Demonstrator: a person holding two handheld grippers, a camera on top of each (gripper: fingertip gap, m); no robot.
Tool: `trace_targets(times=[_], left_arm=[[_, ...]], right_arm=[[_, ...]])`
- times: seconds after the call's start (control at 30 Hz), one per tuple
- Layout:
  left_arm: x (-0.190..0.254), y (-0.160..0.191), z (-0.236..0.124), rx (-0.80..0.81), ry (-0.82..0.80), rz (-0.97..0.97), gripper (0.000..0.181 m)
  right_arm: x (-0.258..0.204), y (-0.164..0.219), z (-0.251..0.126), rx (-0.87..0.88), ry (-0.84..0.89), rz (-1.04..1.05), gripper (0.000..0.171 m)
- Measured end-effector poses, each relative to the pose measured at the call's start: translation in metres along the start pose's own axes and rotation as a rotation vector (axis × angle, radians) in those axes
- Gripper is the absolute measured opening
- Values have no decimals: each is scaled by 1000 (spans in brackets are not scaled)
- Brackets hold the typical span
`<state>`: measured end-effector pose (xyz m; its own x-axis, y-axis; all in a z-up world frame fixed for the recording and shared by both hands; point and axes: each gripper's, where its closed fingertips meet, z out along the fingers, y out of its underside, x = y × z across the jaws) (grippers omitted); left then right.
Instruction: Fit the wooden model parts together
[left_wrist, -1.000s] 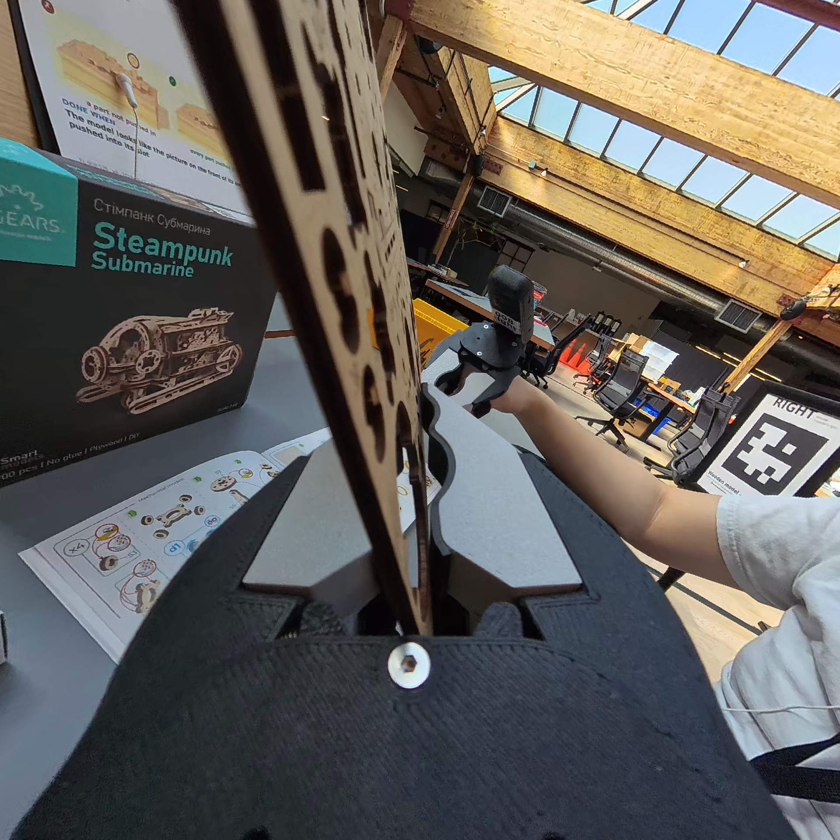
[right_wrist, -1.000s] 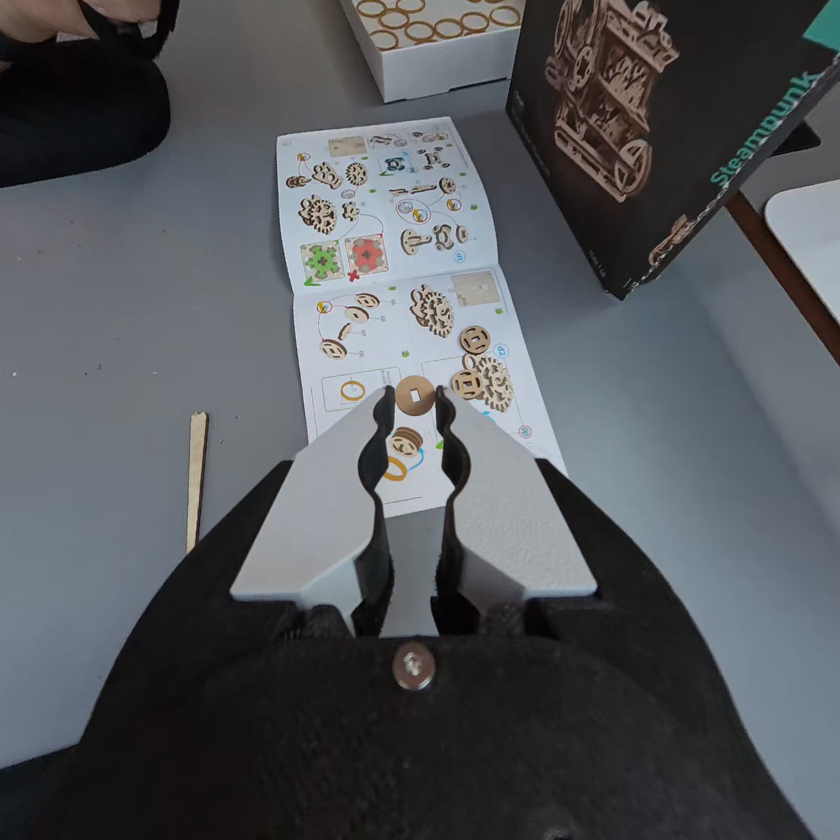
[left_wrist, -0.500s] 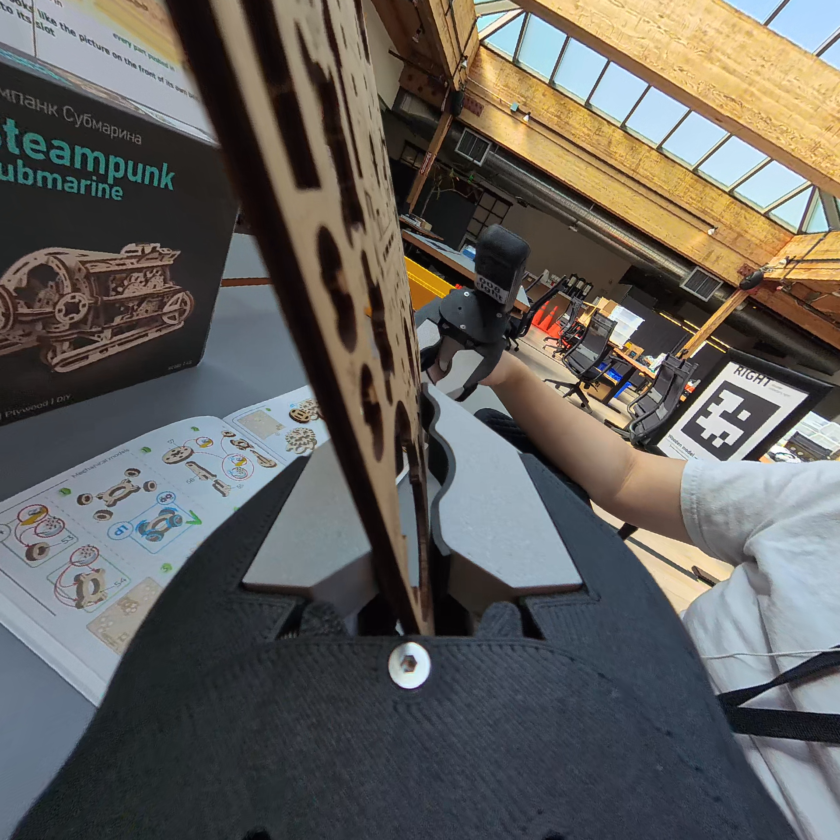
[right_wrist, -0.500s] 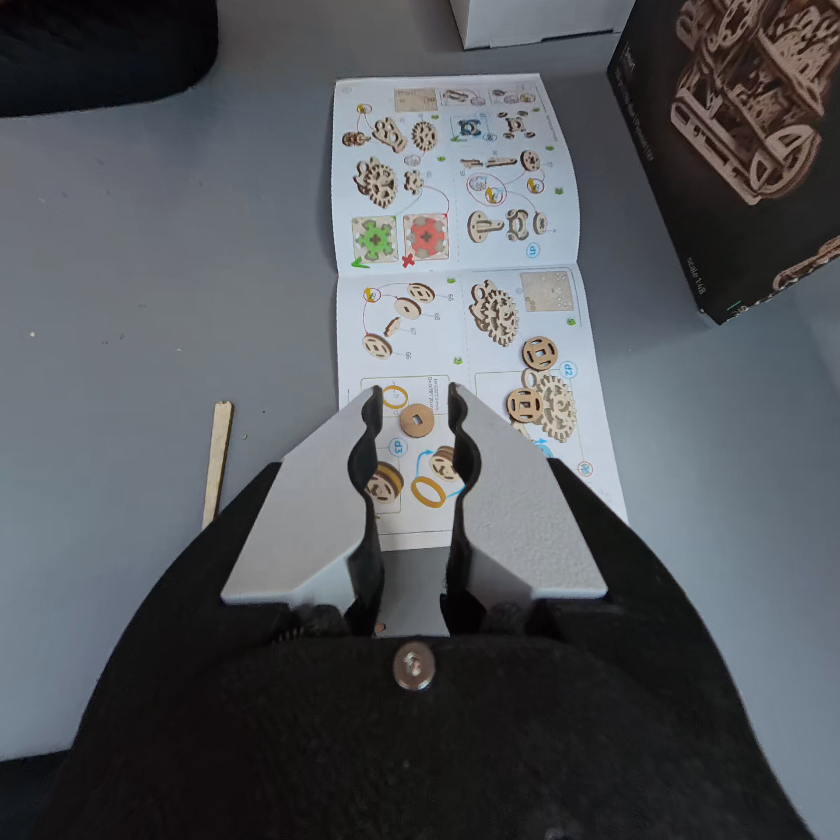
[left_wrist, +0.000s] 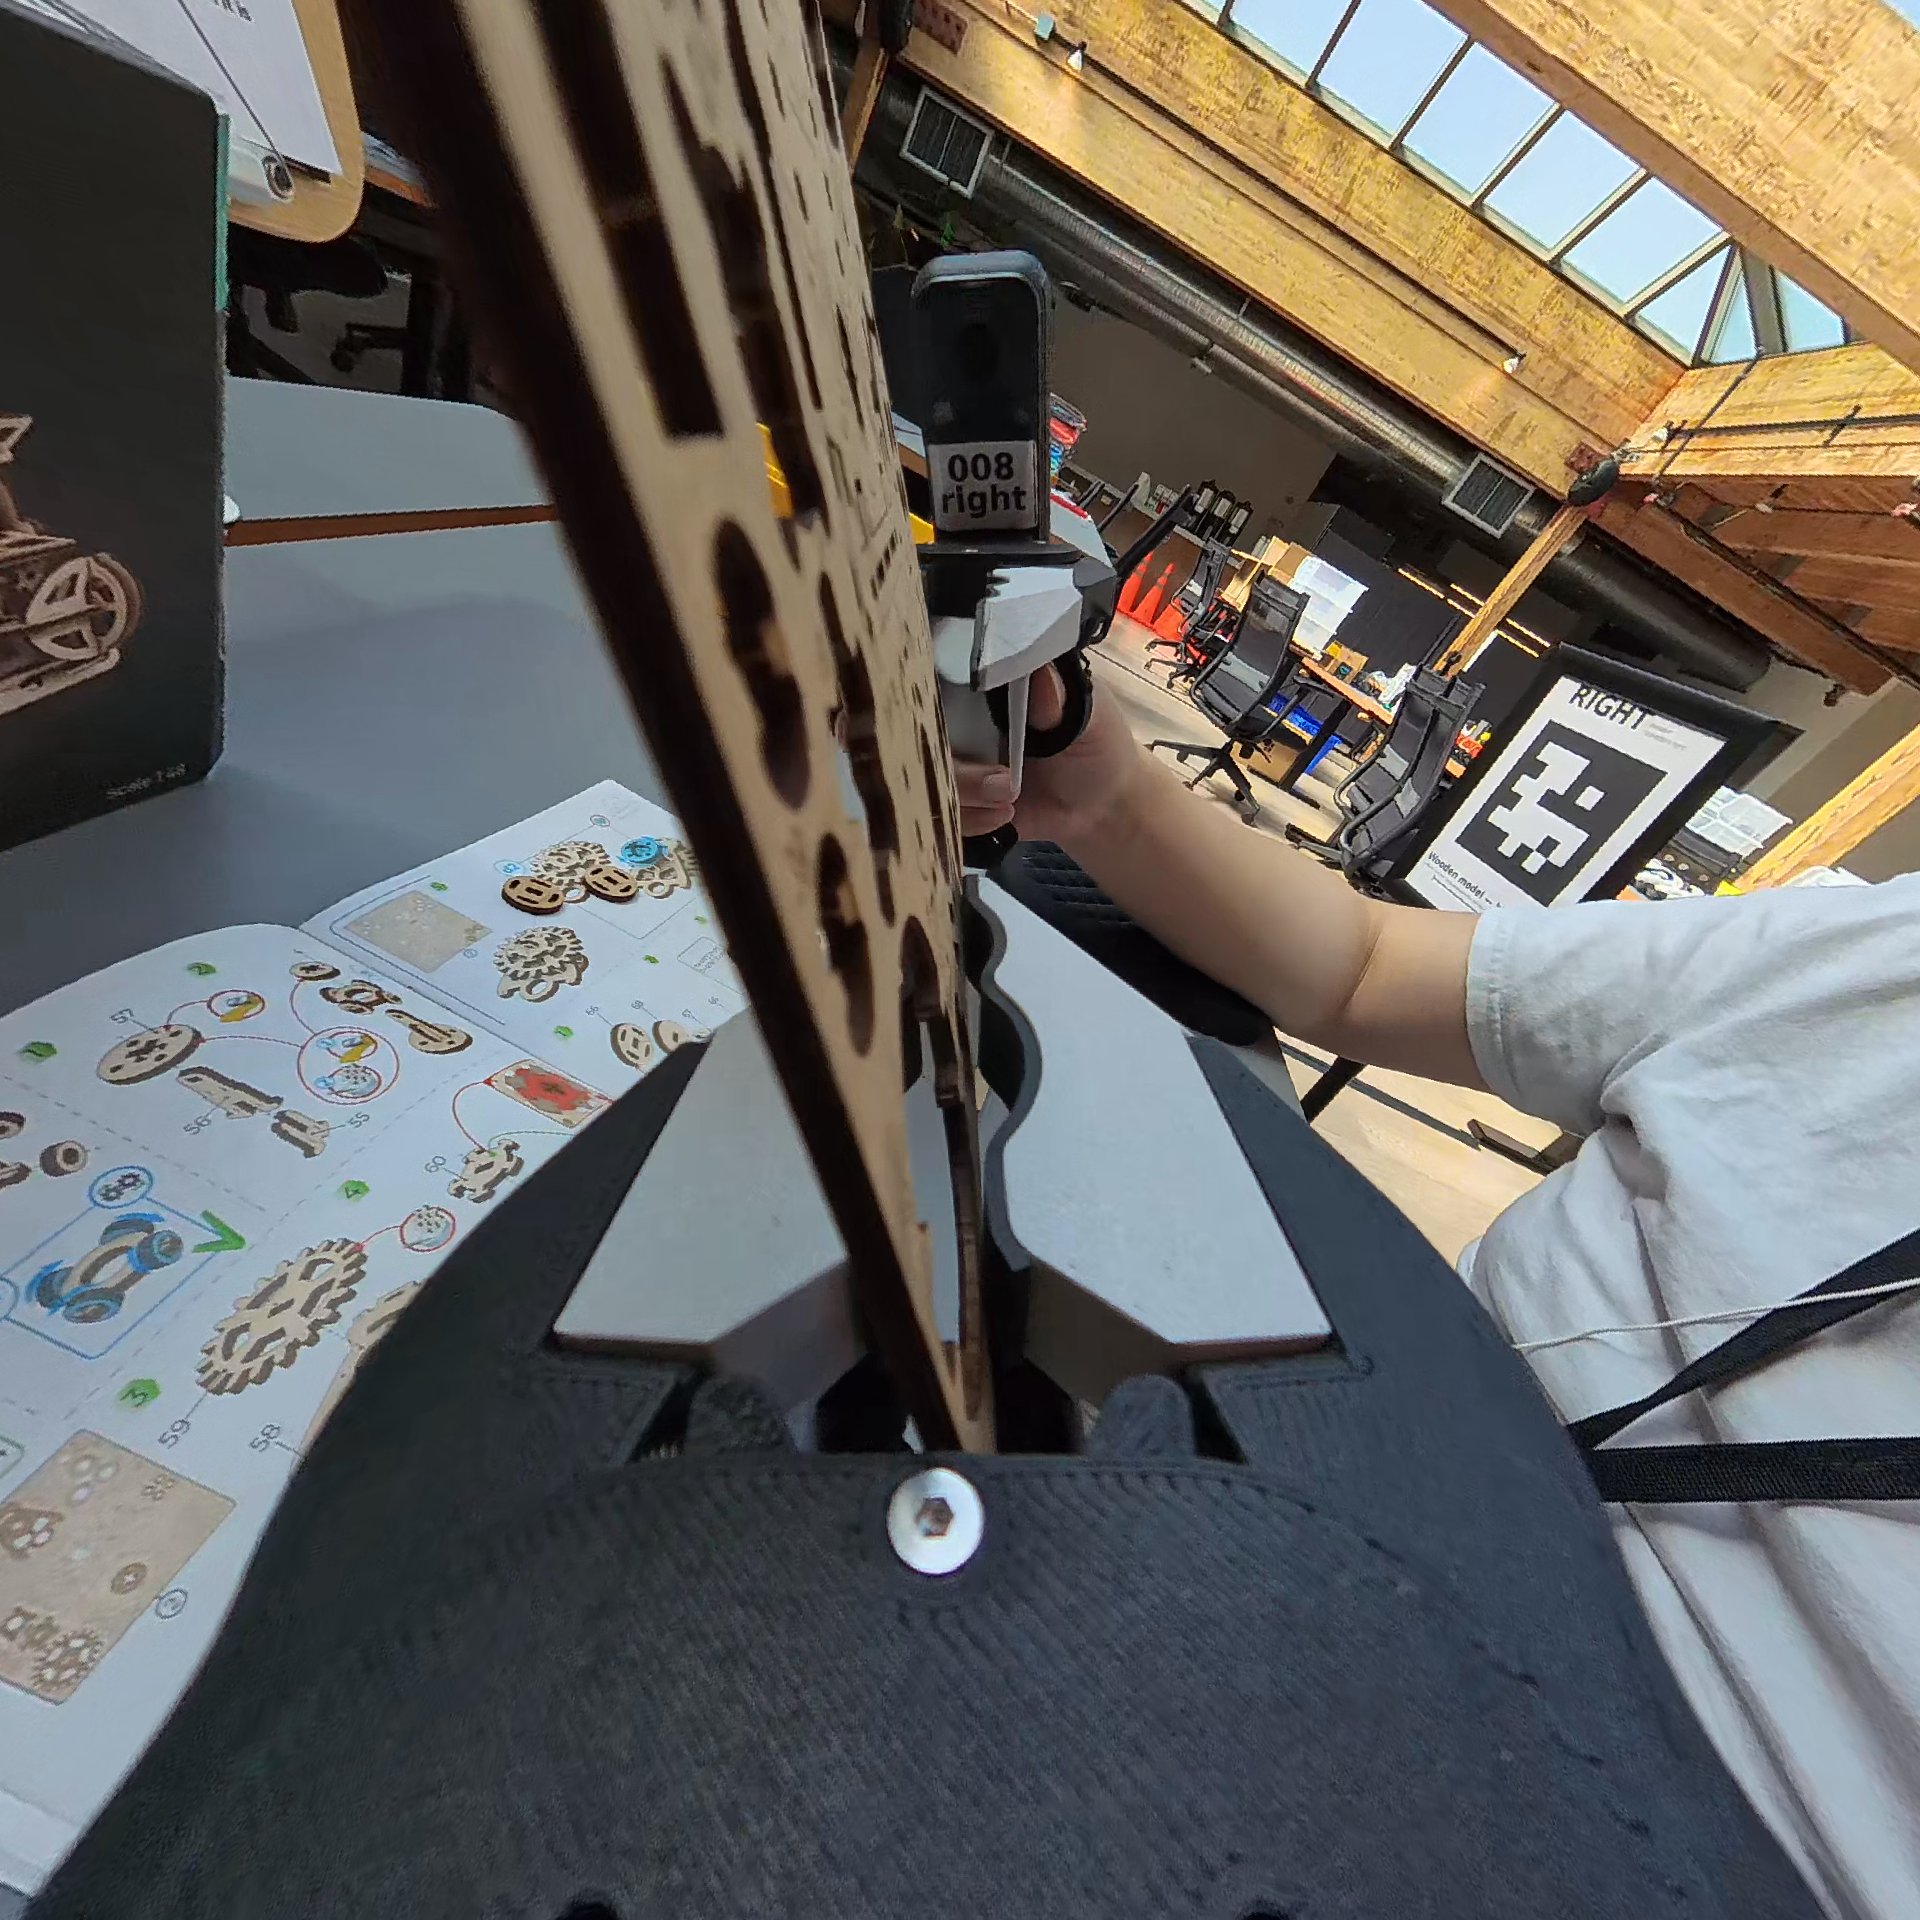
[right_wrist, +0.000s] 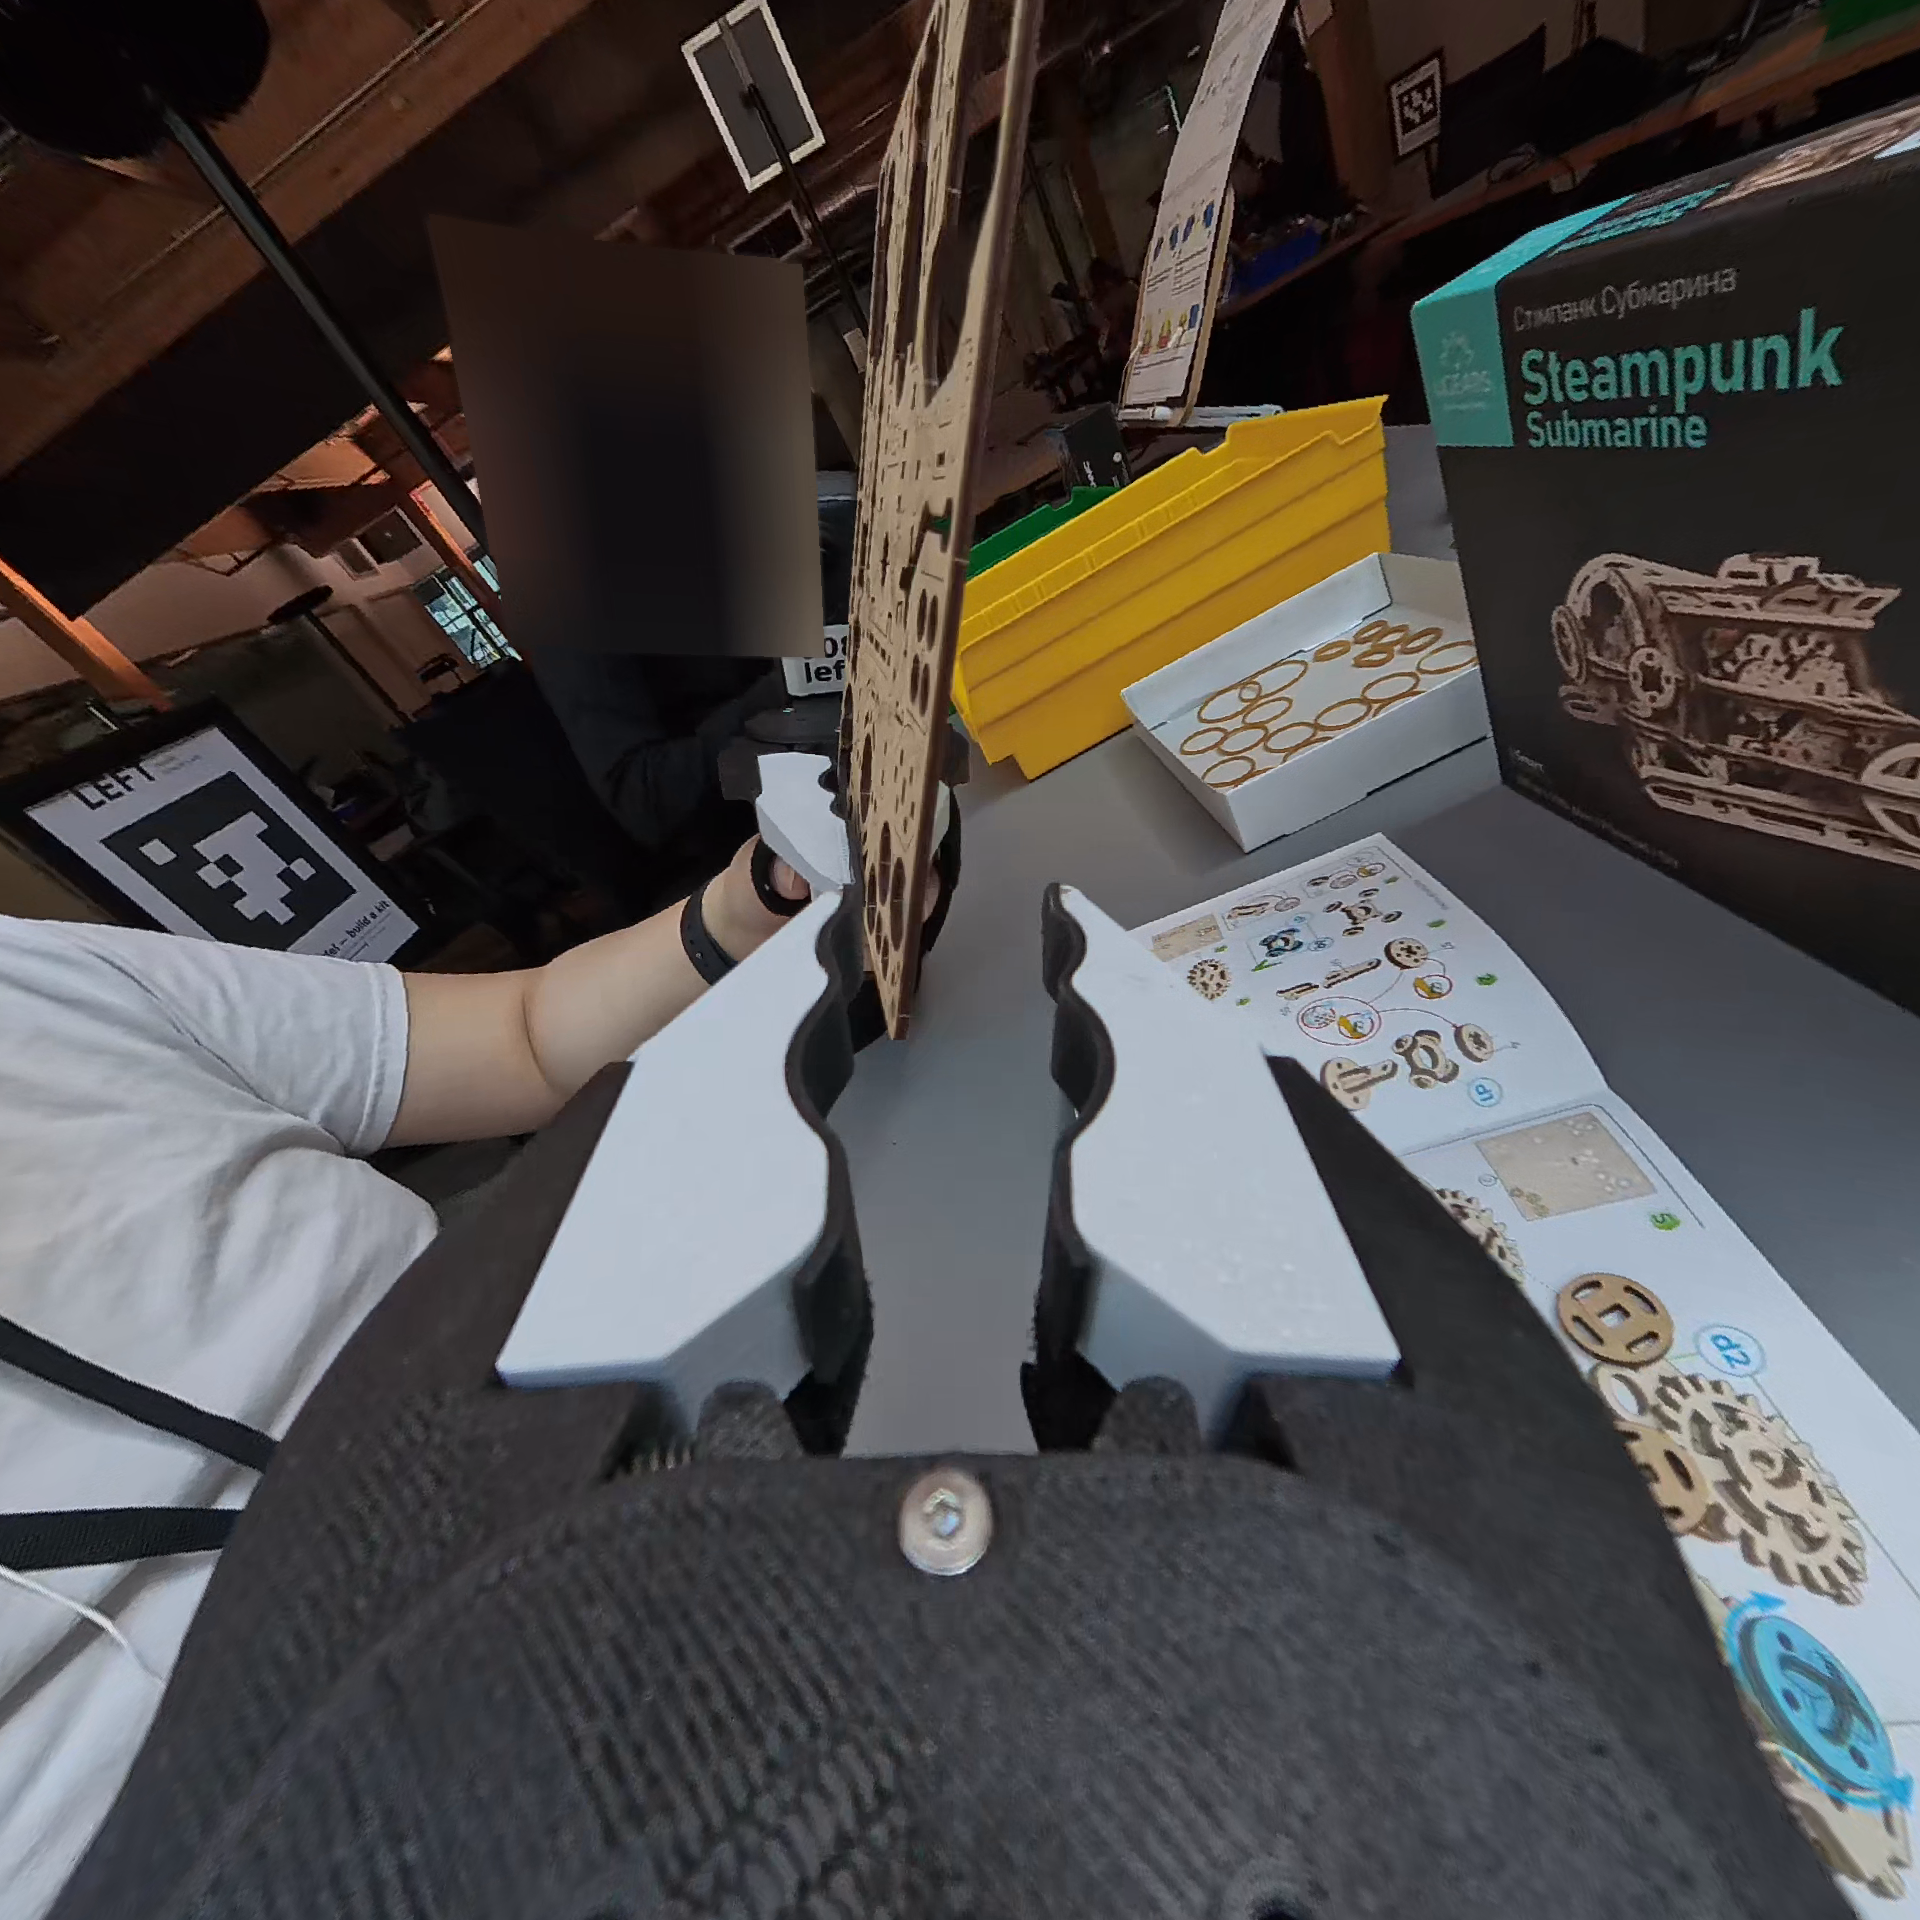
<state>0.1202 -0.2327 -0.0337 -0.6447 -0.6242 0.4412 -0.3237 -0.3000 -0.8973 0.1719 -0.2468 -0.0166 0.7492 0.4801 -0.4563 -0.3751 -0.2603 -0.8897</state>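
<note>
My left gripper (left_wrist: 940, 935) is shut on a laser-cut plywood parts sheet (left_wrist: 727, 520) and holds it upright on edge above the grey table. My right gripper (right_wrist: 945, 925) is open and empty and faces the sheet (right_wrist: 914, 623). The sheet's lower corner hangs just past my right gripper's fingertips, close to the left finger (right_wrist: 821, 956). The right gripper also shows behind the sheet in the left wrist view (left_wrist: 997, 644). Loose wooden discs (right_wrist: 1610, 1320) and a gear (right_wrist: 1756, 1475) lie on the open instruction booklet (right_wrist: 1351, 997).
The black model box (right_wrist: 1683, 582) stands at the back right. A white tray (right_wrist: 1288, 800) of wooden rings and a yellow bin (right_wrist: 1164, 582) sit behind the booklet. A person's arm (right_wrist: 582, 1018) holds the left gripper. The booklet (left_wrist: 260, 1091) lies under the left gripper. My right gripper's tips are some 15 centimetres from the gear (right_wrist: 1756, 1475).
My right gripper let go of a small wooden disc over the booklet, opened wider, and swung up from looking down at the table to facing the sheet. The left gripper brought the sheet closer to it.
</note>
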Motion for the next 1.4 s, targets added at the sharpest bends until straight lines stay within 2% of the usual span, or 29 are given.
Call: trace_targets(times=[0.1, 0.17, 0.23, 0.5, 0.7, 1.1, 1.4], left_arm=[[2, 4, 3, -21, 14, -2, 1], [2, 7, 5, -33, 23, -7, 2], [1, 7, 5, -30, 28, -21, 2], [0, -21, -15, 110, 60, -76, 15], [-11, -38, -36, 195, 15, -93, 14], [-20, -31, -37, 154, -26, -107, 0], [-20, -26, -35, 121, -42, -86, 0]], right_arm=[[-3, 3, 5, 1, -36, 39, 29], [-11, 9, 8, -25, -90, 54, 3], [-12, 9, 7, -31, -105, 96, 1], [-9, -3, -4, 23, -100, 130, 0], [0, -9, -15, 55, -92, 126, 0], [3, -10, -20, 64, -111, 143, 0], [2, -8, -19, 48, -118, 144, 0]])
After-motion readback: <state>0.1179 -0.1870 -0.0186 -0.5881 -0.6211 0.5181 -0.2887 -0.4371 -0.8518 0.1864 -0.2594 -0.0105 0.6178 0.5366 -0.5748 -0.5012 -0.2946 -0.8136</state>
